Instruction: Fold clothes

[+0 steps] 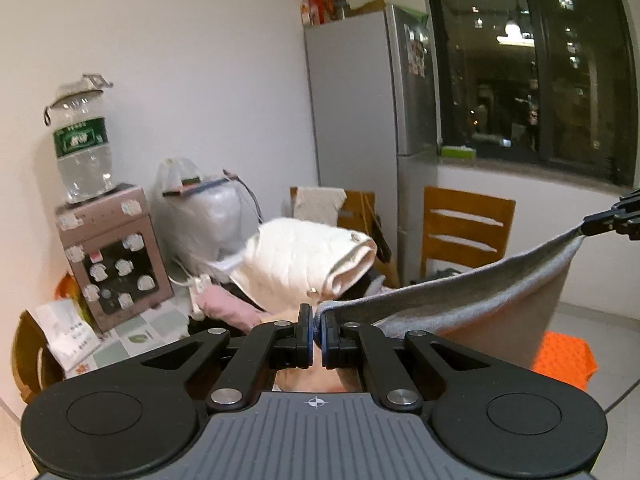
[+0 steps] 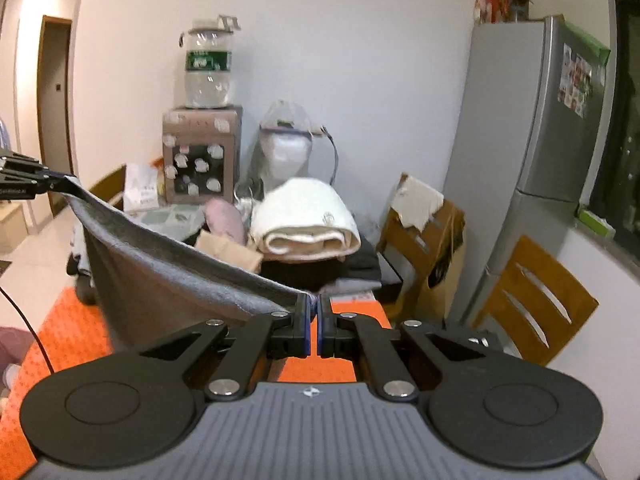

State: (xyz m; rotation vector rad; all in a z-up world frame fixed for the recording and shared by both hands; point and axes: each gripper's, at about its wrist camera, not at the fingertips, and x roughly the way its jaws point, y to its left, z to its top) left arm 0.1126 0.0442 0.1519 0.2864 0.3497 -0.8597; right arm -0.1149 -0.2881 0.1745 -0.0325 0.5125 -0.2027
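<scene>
Night is showing black through the window (image 1: pixel 532 72) of a cluttered kitchen corner, where a tall grey fridge (image 1: pixel 360 92) is standing against the white wall and wooden chairs (image 1: pixel 466 232) are crowding an orange mat (image 2: pixel 76 320) that is covering the work surface. Two hand-held grippers are holding a grey garment (image 1: pixel 480 308) up in the air between them. The left gripper (image 1: pixel 316 330) is pinching one end of the cloth's upper edge, its jaws nearly together on the fabric; the right gripper (image 2: pixel 316 320) is clamping the other end in the same narrow way. That top edge is sagging a little from one tool to the other, and the body of the cloth is hanging below it, above the mat's near edge.

Beyond the mat's far edge a rolled white quilted jacket (image 2: pixel 306 224) is lying on a heap of dark and pink clothes, with a large water bottle (image 2: pixel 208 68) standing on a cardboard box (image 2: pixel 200 152) behind.

By the look of it, the garment is being lifted and spread, an early step of the fold, with no crease yet made. The next move is likely calling for both hands to keep the edge taut and level while lowering the cloth flat onto the orange mat, clear of the heap, without either pinch slipping.
</scene>
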